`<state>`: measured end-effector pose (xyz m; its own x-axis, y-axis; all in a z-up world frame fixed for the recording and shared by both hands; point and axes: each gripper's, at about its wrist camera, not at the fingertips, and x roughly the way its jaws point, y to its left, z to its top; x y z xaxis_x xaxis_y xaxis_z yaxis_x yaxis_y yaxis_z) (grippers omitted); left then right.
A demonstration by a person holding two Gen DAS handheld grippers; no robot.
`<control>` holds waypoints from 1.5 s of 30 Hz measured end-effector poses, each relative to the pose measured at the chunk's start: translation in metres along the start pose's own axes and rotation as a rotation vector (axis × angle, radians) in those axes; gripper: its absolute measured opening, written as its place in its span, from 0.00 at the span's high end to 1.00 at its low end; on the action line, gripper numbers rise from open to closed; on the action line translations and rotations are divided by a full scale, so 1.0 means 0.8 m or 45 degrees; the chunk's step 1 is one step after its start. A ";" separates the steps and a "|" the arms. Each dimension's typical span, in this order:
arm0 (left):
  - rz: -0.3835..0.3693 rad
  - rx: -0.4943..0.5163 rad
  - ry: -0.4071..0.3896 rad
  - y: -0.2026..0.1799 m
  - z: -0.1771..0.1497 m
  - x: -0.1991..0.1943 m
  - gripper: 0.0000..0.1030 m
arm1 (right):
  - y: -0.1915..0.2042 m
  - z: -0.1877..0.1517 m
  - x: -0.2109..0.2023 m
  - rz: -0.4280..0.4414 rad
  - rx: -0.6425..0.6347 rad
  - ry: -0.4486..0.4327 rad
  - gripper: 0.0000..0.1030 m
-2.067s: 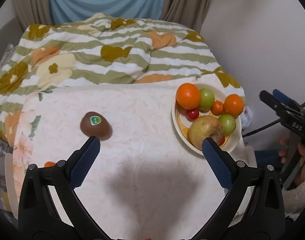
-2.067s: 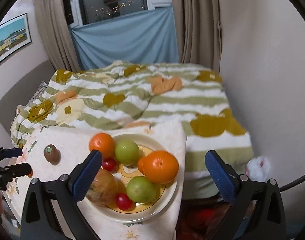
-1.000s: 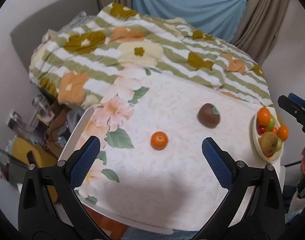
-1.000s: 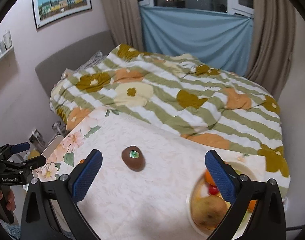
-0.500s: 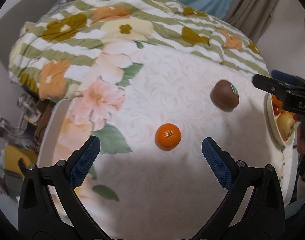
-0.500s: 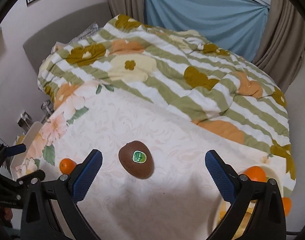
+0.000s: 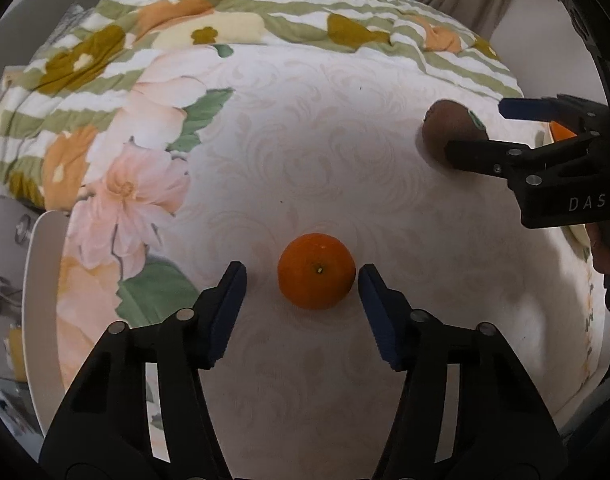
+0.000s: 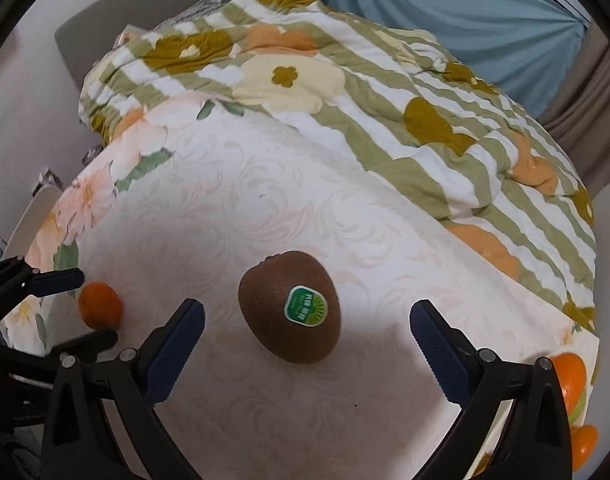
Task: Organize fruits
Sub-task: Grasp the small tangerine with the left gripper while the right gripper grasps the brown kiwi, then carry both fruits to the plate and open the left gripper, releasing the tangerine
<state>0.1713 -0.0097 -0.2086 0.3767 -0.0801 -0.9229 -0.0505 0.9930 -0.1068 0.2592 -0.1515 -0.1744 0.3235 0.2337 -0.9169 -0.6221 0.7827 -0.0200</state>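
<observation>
A bed under a rumpled quilt striped green and white with orange and mustard flowers (image 8: 345,92) fills the background. In front of it a surface draped in a cream cloth printed with pale swirls and pink blossoms (image 7: 345,184) carries the fruit. The black left gripper with blue pads (image 7: 301,280) points steeply down, its jaws closing around a small round orange mandarin (image 7: 316,276) with narrow gaps on both sides. The matching right gripper (image 8: 307,322) is spread wide, straddling a brown oval kiwi with a green sticker (image 8: 291,306) lying on the cloth, well apart from the mandarin.
</observation>
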 end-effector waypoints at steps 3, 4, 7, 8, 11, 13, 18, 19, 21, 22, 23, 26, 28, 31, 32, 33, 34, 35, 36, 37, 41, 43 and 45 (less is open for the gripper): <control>-0.013 0.024 -0.004 -0.001 0.000 0.002 0.45 | 0.003 0.000 0.007 0.016 -0.009 0.024 0.05; -0.018 0.027 -0.006 0.000 0.000 0.001 0.48 | 0.004 0.000 0.010 0.020 -0.013 0.034 0.05; -0.047 0.031 -0.007 -0.002 0.000 0.000 0.56 | 0.006 0.001 0.015 0.038 -0.024 0.054 0.06; -0.045 0.040 -0.005 -0.003 0.001 0.000 0.56 | 0.007 0.001 0.016 0.038 -0.030 0.059 0.09; -0.046 0.047 -0.002 -0.003 0.001 0.001 0.56 | 0.008 0.004 0.023 0.052 -0.044 0.088 0.22; -0.044 0.038 -0.003 -0.001 0.003 0.001 0.56 | 0.008 0.005 0.027 0.053 -0.045 0.098 0.26; -0.035 0.015 -0.014 0.008 0.006 0.001 0.57 | 0.005 0.006 0.034 0.055 -0.041 0.109 0.32; -0.034 0.013 -0.014 0.008 0.006 0.001 0.57 | 0.005 0.006 0.035 0.059 -0.036 0.113 0.34; -0.034 0.010 -0.015 0.008 0.007 0.001 0.57 | 0.004 0.007 0.038 0.064 -0.023 0.126 0.40; -0.036 0.005 -0.015 0.009 0.008 0.001 0.57 | 0.004 0.007 0.037 0.063 -0.020 0.122 0.42; -0.038 0.000 -0.014 0.010 0.009 0.002 0.57 | 0.004 0.006 0.036 0.063 -0.019 0.114 0.48; -0.054 -0.041 -0.009 0.016 0.013 0.003 0.57 | 0.003 0.006 0.034 0.067 -0.010 0.103 0.49; -0.058 -0.070 -0.008 0.021 0.016 0.003 0.57 | 0.001 0.004 0.033 0.076 0.005 0.095 0.49; -0.062 -0.100 -0.017 0.027 0.021 0.001 0.57 | 0.000 0.003 0.025 0.082 0.031 0.074 0.49; -0.057 -0.100 -0.023 0.028 0.022 0.000 0.57 | -0.001 0.003 0.022 0.082 0.037 0.066 0.49; -0.050 -0.094 -0.032 0.028 0.025 -0.004 0.57 | -0.001 0.003 0.017 0.081 0.044 0.054 0.49; -0.047 -0.090 -0.038 0.027 0.027 -0.006 0.57 | -0.001 0.003 0.011 0.082 0.051 0.041 0.49; -0.044 -0.085 -0.045 0.026 0.029 -0.009 0.57 | -0.002 0.003 0.005 0.081 0.059 0.026 0.50; -0.041 -0.076 -0.059 0.023 0.031 -0.013 0.57 | -0.003 0.003 0.000 0.080 0.066 0.014 0.50; -0.038 -0.068 -0.070 0.021 0.033 -0.017 0.57 | -0.004 0.003 -0.005 0.080 0.073 0.004 0.50; -0.033 -0.045 -0.112 0.009 0.043 -0.035 0.57 | -0.015 0.002 -0.028 0.072 0.131 -0.030 0.50; -0.023 -0.014 -0.136 -0.003 0.049 -0.046 0.57 | -0.025 -0.001 -0.044 0.081 0.175 -0.059 0.50; -0.014 0.012 -0.158 -0.015 0.054 -0.058 0.57 | -0.035 -0.004 -0.061 0.084 0.203 -0.086 0.50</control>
<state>0.1942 -0.0142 -0.1489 0.4889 -0.0803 -0.8686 -0.0370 0.9929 -0.1127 0.2583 -0.1866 -0.1303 0.3363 0.3219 -0.8850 -0.5243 0.8446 0.1080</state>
